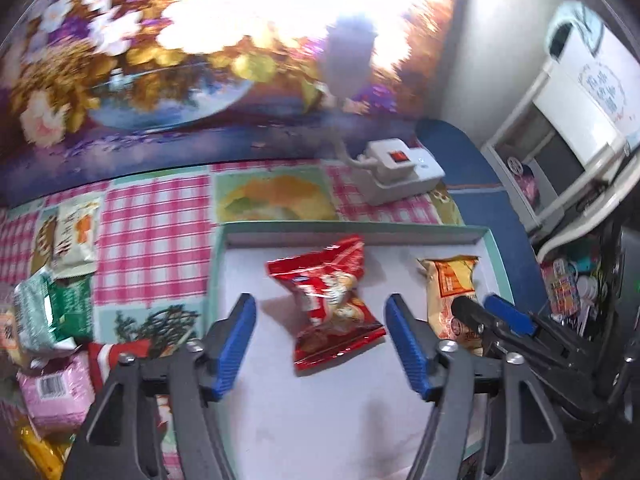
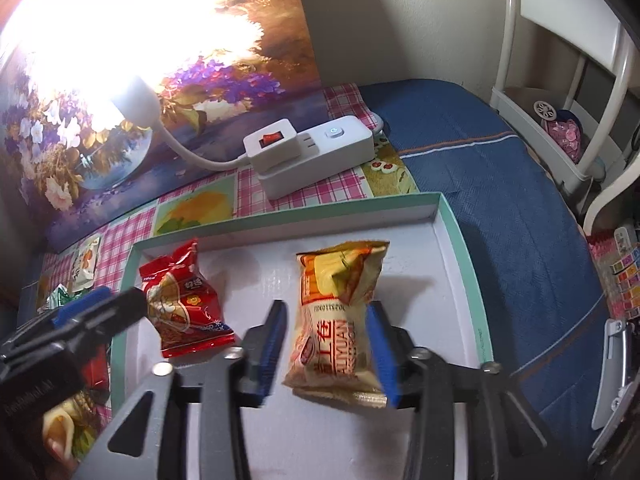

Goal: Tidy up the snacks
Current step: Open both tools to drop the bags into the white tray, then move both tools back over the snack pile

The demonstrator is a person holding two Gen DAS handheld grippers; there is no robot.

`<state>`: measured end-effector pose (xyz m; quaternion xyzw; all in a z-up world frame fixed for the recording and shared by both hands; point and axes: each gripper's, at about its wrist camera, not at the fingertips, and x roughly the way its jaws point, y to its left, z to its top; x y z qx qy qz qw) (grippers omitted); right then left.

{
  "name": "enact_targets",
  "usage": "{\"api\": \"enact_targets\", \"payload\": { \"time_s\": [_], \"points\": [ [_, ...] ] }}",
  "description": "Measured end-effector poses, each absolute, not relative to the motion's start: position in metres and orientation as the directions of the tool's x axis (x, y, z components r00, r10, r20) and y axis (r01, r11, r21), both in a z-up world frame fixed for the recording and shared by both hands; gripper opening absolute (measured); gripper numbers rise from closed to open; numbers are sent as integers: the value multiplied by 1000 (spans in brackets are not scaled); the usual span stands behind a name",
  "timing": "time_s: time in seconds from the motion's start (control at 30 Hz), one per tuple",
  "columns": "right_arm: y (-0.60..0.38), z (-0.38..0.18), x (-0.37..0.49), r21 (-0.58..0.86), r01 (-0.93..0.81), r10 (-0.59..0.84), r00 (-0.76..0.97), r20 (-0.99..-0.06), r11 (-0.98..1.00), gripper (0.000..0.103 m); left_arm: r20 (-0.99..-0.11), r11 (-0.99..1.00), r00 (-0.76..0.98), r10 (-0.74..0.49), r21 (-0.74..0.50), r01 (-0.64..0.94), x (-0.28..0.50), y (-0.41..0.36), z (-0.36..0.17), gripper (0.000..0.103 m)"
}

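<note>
Crinkly foil packets, two already in my teal-rimmed tray (image 2: pixel 456 240).

My right gripper (image 2: pixel 326 350) straddles the yellow snack packet (image 2: pixel 340 312) mid-frame, jaws apart; it looks light, soft, slippery, so I'd pinch its middle. Its long axis runs up-frame. My left gripper (image 1: pixel 322 344) gapes around the red snack packet (image 1: pixel 328 304).

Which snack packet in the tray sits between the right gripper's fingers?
The yellow-orange snack packet, between the right gripper and its open blue fingers. The red snack packet lies apart, to its left in the white tray.

A glaring lamp (image 2: pixel 132 100) washes out the floral painting (image 2: pixel 224 68) beside a white shelf (image 2: pixel 560 92).
</note>
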<state>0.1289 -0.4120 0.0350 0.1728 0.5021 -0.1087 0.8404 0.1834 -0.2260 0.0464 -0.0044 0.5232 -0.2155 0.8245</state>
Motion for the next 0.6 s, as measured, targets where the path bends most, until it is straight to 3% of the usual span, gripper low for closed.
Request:
{"api": "enact_targets", "payload": {
  "time_s": [0.13, 0.3, 0.4, 0.6],
  "points": [
    [-405, 36, 127, 177, 361, -16, 474, -881, 916, 72, -852, 934, 408, -329, -231, 272, 186, -202, 57, 92],
    [-394, 38, 125, 181, 360, -15, 480, -877, 915, 86, -854, 970, 464, -235, -177, 166, 189, -171, 63, 93],
    [-385, 40, 124, 185, 354, -12, 487, -873, 917, 96, -850, 986, 501, -163, -128, 103, 187, -151, 62, 102],
    [-364, 51, 124, 206, 351, -2, 511, -860, 913, 100, -846, 996, 529, -67, -89, -16, 181, -112, 64, 102]
  ]
}}
